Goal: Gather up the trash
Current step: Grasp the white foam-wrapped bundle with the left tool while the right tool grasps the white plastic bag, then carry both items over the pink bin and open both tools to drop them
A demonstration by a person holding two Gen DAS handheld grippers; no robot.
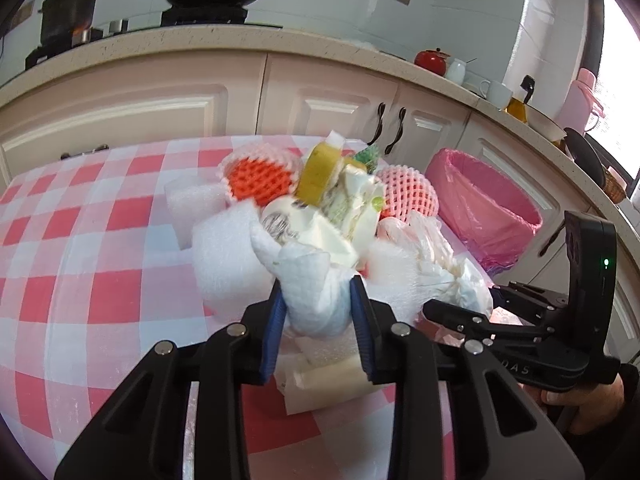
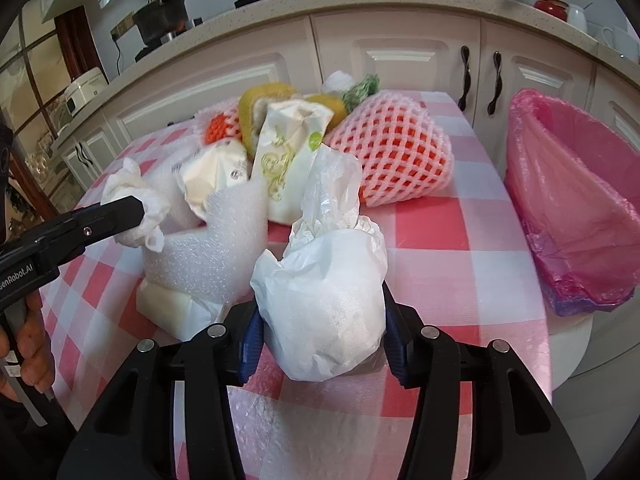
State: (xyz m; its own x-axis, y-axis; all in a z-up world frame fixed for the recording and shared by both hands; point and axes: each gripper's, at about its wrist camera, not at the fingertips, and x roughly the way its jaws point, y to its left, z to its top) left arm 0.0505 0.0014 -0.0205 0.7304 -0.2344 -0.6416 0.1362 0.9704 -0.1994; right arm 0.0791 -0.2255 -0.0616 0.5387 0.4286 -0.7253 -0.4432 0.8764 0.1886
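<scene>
The trash pile lies on the table w/ red-white checked cloth, and the pink-lined bin stands just beside the table edge, to the right of the pile.

Left tongs are closed on a crumpled white paper towel at the near side of the pile; both blue pads press on it. In the right wrist view the same towel shows at the tip of these tongs, left of the pile.

Right tongs grip a white plastic bag, a puffy bundle at the pile's near-right side, between pile and bin; pads touch it on both sides.

In the pile: white foam sheet near the front, a printed tissue pack leaning in the middle, yellow-green peel behind it, orange foam net at back-left, pink foam net at back-right, approx. nearest to the bin. A hand holds the left tool's handle.
</scene>
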